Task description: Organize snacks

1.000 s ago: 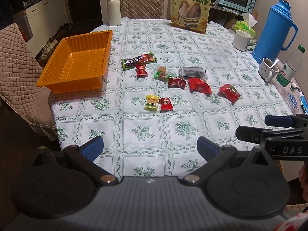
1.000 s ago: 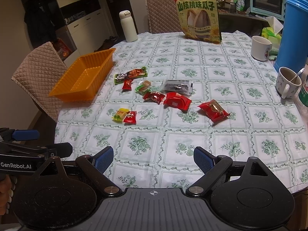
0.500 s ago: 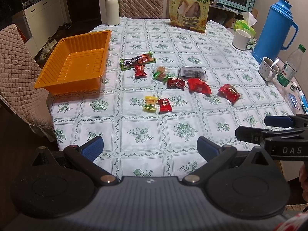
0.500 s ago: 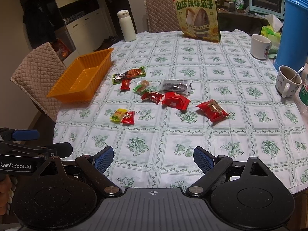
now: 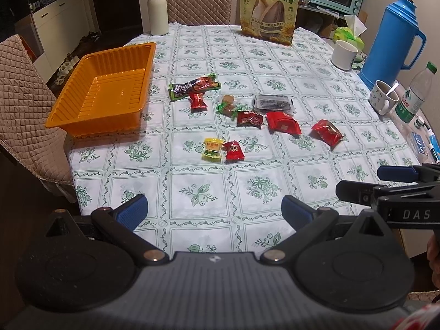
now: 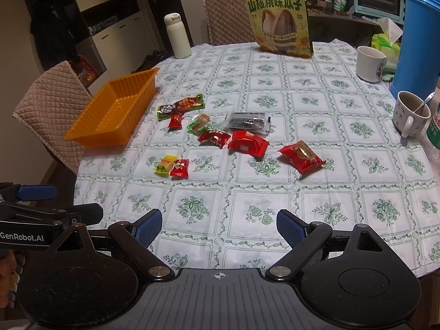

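Observation:
An empty orange tray (image 5: 82,88) (image 6: 90,122) sits at the table's left edge. Several small wrapped snacks lie scattered mid-table: a yellow candy (image 5: 211,150) (image 6: 165,164) beside a small red one (image 5: 233,150), a long green-and-red packet (image 5: 194,85) (image 6: 181,105), a dark clear packet (image 5: 273,103) (image 6: 247,122) and red packets (image 5: 327,132) (image 6: 301,156). My left gripper (image 5: 214,210) is open and empty above the near table edge. My right gripper (image 6: 218,224) is open and empty, beside it to the right.
A large sunflower-seed bag (image 5: 269,8) stands at the far edge, with a white flask (image 5: 157,11) to its left. A blue thermos (image 5: 390,41), two mugs (image 5: 383,96) and a water bottle (image 5: 415,93) crowd the right side. Padded chairs (image 5: 19,96) stand left and behind.
Both grippers have drawn back slightly from the table; the snacks and tray sit a little farther away in view. Nothing on the table has moved.

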